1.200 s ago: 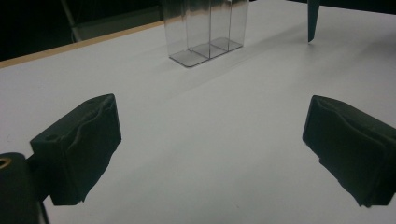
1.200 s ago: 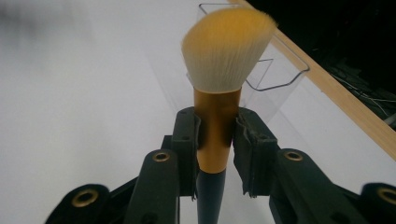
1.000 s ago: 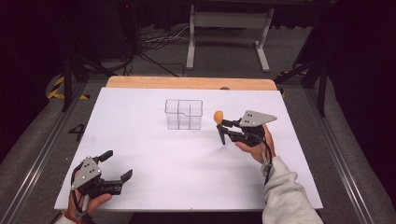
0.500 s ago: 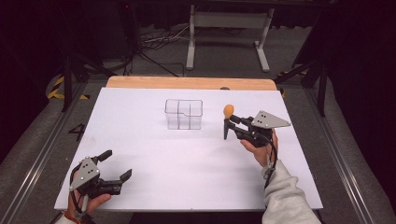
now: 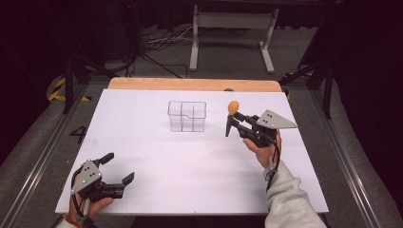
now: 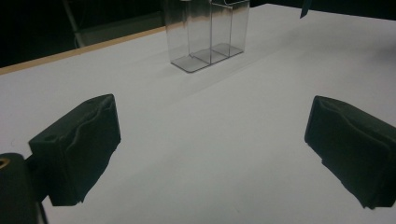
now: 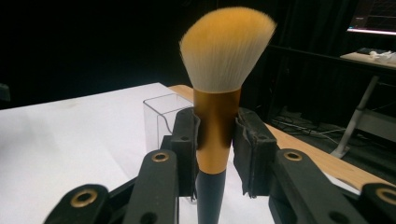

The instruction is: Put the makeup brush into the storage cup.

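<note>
While the right gripper (image 7: 215, 140) pinches a makeup brush (image 7: 219, 84) upright by its gold ferrule, bristles above the jaws, a clear divided box (image 5: 187, 116) stands just beyond; the left gripper (image 6: 210, 154) hangs spread wide, the white table (image 6: 210, 140) between its jaws.

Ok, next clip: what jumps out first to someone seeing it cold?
The orange-tipped makeup brush, held upright in the right gripper above the white table, right of the clear plastic organizer. Then the left gripper, open and holding nothing at the near left corner.
</note>
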{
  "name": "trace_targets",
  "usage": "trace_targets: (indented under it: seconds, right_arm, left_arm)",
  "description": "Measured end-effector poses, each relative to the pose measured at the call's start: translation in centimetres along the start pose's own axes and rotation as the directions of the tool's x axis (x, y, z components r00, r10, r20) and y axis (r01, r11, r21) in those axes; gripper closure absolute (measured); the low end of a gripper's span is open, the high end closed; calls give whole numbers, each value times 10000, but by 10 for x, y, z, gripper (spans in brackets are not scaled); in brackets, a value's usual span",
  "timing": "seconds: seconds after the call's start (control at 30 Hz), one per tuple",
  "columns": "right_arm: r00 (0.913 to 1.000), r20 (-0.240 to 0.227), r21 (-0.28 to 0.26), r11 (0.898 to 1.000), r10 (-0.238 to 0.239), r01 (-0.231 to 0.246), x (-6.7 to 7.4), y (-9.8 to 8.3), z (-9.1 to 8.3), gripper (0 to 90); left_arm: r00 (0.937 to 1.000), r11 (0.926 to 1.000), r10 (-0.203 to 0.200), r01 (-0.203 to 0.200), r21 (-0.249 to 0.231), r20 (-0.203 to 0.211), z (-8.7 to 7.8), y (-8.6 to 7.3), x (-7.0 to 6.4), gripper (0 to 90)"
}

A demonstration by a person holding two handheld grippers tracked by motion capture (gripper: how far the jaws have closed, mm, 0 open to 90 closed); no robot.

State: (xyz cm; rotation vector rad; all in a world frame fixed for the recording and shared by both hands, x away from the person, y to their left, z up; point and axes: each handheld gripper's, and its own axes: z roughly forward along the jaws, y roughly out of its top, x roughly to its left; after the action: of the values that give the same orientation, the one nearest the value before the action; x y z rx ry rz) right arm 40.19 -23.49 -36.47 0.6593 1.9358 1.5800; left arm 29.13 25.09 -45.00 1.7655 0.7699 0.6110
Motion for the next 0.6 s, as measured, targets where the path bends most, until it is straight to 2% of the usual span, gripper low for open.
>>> trace_targets:
  seconds: [0.2, 0.6]
  right_arm:
    - [9993, 366, -231, 9997, -25, 33, -2, 13, 3, 714]
    - [9982, 590, -470, 9988, -110, 138, -2, 34, 19, 713]
  left_arm:
    - [9998, 9998, 140, -142, -103, -134, -2, 1, 0, 39]
    - [9992, 9992, 244, -254, -295, -328, -7, 3, 0, 40]
